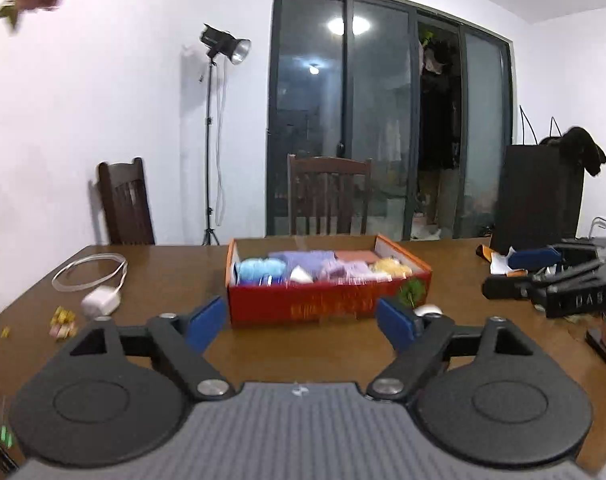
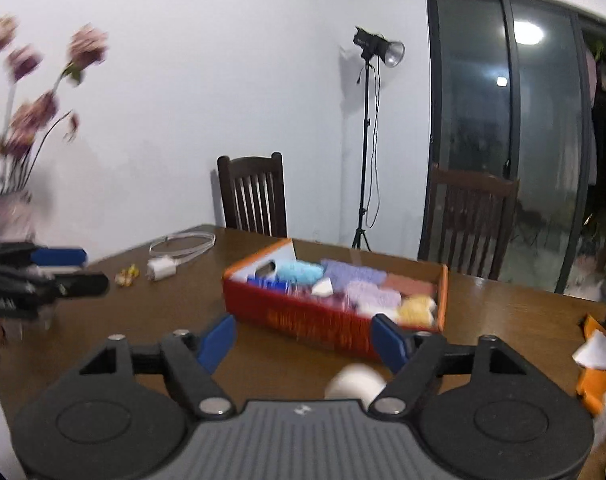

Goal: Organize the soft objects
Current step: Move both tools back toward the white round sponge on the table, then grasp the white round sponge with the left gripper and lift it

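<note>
A red and orange cardboard box point(image 1: 327, 304) stands on the brown table; it also shows in the right wrist view point(image 2: 323, 320). It holds folded soft cloths: light blue point(image 1: 261, 270), purple point(image 1: 309, 260), pink point(image 1: 357, 257) and yellow point(image 1: 391, 268). My left gripper point(image 1: 303, 320) is open and empty, just in front of the box. My right gripper point(image 2: 307, 340) is open and empty, near the box's front side. A white roll point(image 2: 355, 384) lies on the table by the right gripper's right finger; it also shows in the left wrist view point(image 1: 427, 311).
A white charger with coiled cable point(image 1: 101, 300) and small sweets point(image 1: 63, 322) lie at the table's left. Orange and white papers point(image 2: 595, 364) lie at the right. Two dark chairs point(image 1: 329, 196) stand behind the table. A vase of pink flowers point(image 2: 15, 132) stands at the left.
</note>
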The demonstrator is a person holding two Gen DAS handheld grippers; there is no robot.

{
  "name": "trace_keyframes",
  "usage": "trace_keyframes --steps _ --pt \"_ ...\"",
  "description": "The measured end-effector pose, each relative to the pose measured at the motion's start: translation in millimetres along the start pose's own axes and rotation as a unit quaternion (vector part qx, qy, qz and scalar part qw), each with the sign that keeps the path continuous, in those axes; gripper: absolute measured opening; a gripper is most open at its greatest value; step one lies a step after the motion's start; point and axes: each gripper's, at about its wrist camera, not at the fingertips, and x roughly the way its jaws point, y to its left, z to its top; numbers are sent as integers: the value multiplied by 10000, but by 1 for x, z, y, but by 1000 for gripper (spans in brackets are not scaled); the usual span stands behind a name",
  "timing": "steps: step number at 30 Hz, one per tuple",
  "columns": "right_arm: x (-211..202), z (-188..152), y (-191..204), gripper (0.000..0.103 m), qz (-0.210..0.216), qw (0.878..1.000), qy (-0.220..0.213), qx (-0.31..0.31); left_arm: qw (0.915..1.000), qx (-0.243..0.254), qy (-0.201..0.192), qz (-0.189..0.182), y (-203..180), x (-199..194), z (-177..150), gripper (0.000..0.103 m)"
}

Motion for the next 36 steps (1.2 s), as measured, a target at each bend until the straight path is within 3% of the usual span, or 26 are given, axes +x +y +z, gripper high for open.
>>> trace_keyframes --steps 5,9,14,18,20,22,26,30,32,33,36 --pt "-31 -67 8 78 49 9990 181 404 9991 -114 370 144 -19 -22 -48 93" --pt "-30 -96 9 78 148 9972 456 569 9987 -84 501 107 -27 -16 -50 93" --pt "-24 -96 -6 78 40 9961 323 820 9987 -118 501 -25 -30 0 -45 93" --pt "4 -86 -22 73 -123 9953 263 928 9979 -13 591 -256 -41 36 -47 93" --pt "23 -81 -33 68 -117 9944 298 1003 9955 -210 769 -510 -43 60 -44 93" --pt "41 -75 -54 67 29 9886 327 1469 9930 -471 852 -675 -44 84 -36 93" --pt "73 -65 -88 63 126 9755 278 2180 9856 -938 1052 -938 -47 146 -14 75" --pt "105 -63 -110 40 59 9666 408 2529 9688 -1458 1452 -1380 -52 207 -8 55" --pt "113 -66 -111 37 149 9645 479 2592 9613 -1452 1761 -1540 -58 229 -15 51" --pt "115 -69 -111 33 206 9634 550 2614 9586 -1392 1923 -1571 -63 234 -20 45" --pt "109 -78 -105 29 414 9601 760 2660 9528 -1365 2052 -1771 -61 222 -29 44"
